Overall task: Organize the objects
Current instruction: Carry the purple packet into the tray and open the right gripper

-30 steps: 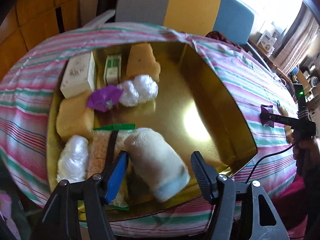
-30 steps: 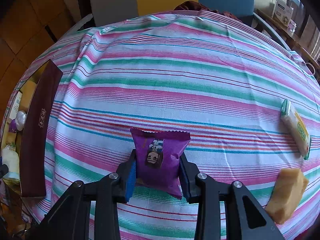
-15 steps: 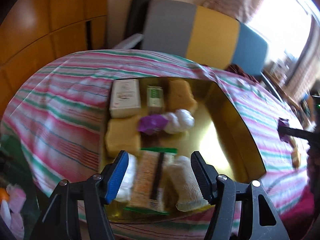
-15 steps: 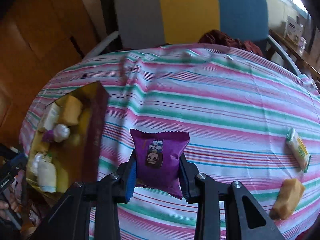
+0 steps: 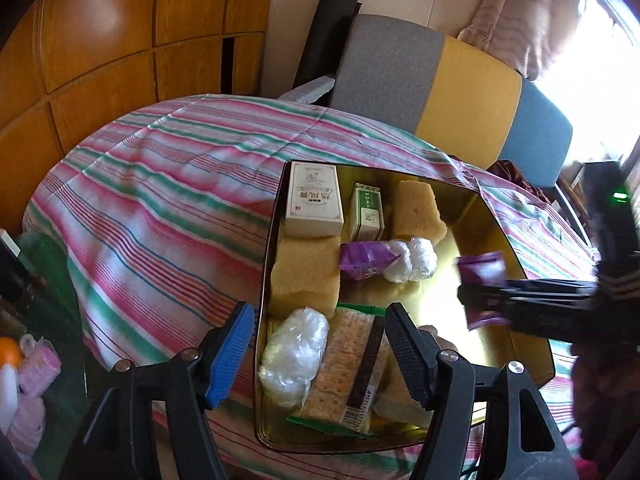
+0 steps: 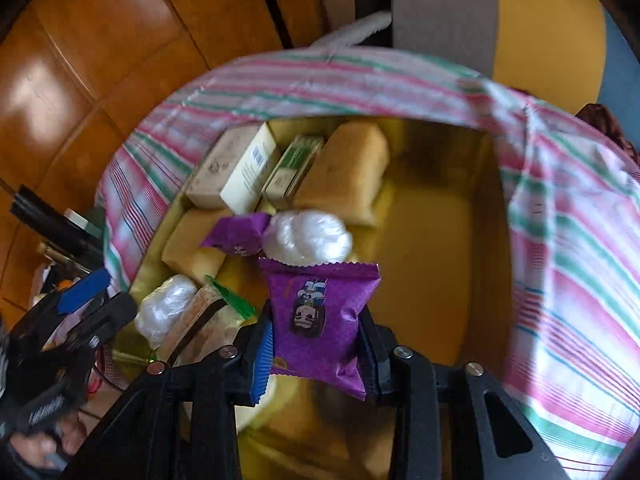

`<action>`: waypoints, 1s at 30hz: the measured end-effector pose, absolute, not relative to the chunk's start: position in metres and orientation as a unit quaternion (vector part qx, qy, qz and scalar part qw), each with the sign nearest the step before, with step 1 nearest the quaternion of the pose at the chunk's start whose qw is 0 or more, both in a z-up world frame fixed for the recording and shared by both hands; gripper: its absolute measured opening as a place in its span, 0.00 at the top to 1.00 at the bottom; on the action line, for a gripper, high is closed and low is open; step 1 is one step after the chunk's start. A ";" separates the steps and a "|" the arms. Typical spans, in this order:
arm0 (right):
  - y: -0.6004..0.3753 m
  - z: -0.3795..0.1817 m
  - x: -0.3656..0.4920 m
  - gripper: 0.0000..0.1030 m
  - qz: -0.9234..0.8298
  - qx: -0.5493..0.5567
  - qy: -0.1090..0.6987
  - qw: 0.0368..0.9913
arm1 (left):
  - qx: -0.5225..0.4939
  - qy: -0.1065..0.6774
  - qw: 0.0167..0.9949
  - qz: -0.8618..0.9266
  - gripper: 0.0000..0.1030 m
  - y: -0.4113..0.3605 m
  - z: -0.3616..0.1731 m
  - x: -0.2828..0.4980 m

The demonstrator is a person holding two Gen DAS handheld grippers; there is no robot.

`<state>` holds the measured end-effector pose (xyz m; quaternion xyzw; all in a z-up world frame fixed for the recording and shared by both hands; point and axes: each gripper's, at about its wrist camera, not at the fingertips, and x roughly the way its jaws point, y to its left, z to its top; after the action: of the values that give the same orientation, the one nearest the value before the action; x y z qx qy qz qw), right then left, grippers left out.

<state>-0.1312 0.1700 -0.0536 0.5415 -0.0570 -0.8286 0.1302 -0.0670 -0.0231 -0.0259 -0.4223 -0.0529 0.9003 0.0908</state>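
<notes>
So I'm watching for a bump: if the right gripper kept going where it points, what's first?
Probably the bare gold floor of the tin; the right gripper holds a purple packet. Depth unclear.

Two purple packets (image 6: pixel 320 316) (image 5: pixel 366 258), three sponges (image 5: pixel 304 276), two boxes (image 5: pixel 314 200).

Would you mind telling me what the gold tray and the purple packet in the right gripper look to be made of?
Gold tray: probably metal, polished; its floor and walls mirror the window light and the items in it.
Purple packet: likely thin plastic film, slightly glossy, with a serrated sealed top edge and creases where the right gripper pinches it.
</notes>
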 end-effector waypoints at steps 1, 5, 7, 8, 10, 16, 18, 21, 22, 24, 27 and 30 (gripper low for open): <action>0.166 -0.060 -0.133 0.65 -0.826 0.546 -0.054 0.129 | -0.424 -0.055 0.091 0.900 0.33 -0.024 -0.027 -0.067; 0.159 -0.071 -0.140 0.62 -0.820 0.553 -0.067 0.131 | -0.425 -0.062 0.088 0.899 0.29 -0.026 -0.031 -0.067; 0.157 -0.074 -0.142 0.56 -0.820 0.551 -0.073 0.136 | -0.426 -0.063 0.088 0.898 0.28 -0.027 -0.032 -0.068; 0.156 -0.074 -0.142 0.55 -0.820 0.550 -0.075 0.140 | -0.427 -0.065 0.088 0.898 0.27 -0.028 -0.032 -0.068; 0.156 -0.073 -0.141 0.51 -0.820 0.547 -0.079 0.144 | -0.426 -0.068 0.087 0.898 0.27 -0.029 -0.032 -0.068; 0.169 -0.065 -0.135 0.48 -0.828 0.536 -0.099 0.134 | -0.419 -0.057 0.086 0.902 0.27 -0.025 -0.029 -0.066; 0.172 -0.061 -0.131 0.47 -0.830 0.532 -0.102 0.130 | -0.414 -0.049 0.087 0.905 0.27 -0.021 -0.027 -0.064; 0.180 -0.055 -0.124 0.47 -0.836 0.525 -0.109 0.116 | -0.408 -0.036 0.085 0.908 0.27 -0.016 -0.024 -0.060; 0.183 -0.054 -0.122 0.47 -0.838 0.523 -0.110 0.114 | -0.406 -0.033 0.084 0.910 0.26 -0.014 -0.023 -0.060; 0.188 -0.048 -0.116 0.47 -0.842 0.517 -0.108 0.107 | -0.402 -0.026 0.084 0.912 0.25 -0.011 -0.021 -0.058; 0.193 -0.041 -0.110 0.47 -0.851 0.507 -0.097 0.093 | -0.397 -0.018 0.086 0.914 0.25 -0.007 -0.018 -0.055; 0.198 -0.034 -0.103 0.47 -0.859 0.497 -0.089 0.085 | -0.393 -0.012 0.088 0.915 0.25 -0.004 -0.016 -0.053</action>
<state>-0.1026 0.1984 -0.0336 0.4975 -0.0893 -0.8586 0.0854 -0.0527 -0.0040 -0.0161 -0.3932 -0.0119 0.9152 0.0876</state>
